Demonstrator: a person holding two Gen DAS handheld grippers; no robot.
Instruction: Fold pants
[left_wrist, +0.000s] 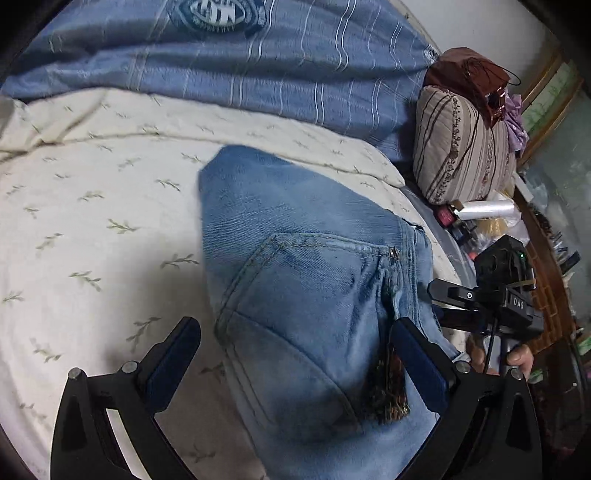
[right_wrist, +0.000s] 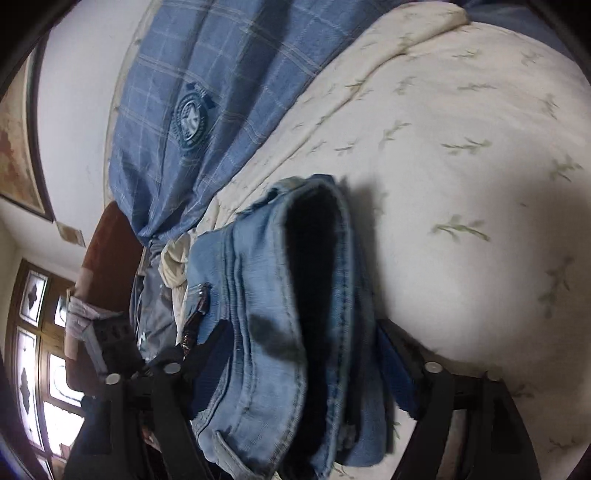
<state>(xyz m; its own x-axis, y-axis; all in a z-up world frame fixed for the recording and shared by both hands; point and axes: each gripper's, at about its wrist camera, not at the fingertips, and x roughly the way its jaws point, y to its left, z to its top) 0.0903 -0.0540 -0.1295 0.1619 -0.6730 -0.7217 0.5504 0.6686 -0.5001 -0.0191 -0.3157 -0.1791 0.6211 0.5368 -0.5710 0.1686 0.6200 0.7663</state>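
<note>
One pair of jeans (left_wrist: 306, 280), two grippers (left_wrist: 295, 354), one striped pillow (left_wrist: 458, 147), one blue blanket (left_wrist: 258, 62)

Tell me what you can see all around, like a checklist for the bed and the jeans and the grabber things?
Surface: cream bedsheet with a leaf print, wrinkled.
Job's things: light blue jeans lie bunched on the sheet, back pocket up.
Clutter: blue plaid blanket behind; striped pillow and a plastic roll at the bed's edge.
Grippers: left hand-held gripper open, fingers either side of the jeans; right hand-held gripper has the waistband between its fingers, grip unclear.
Cables: one thin black cable under the right gripper.
Surroundings: white wall, wooden window, framed picture.
</note>
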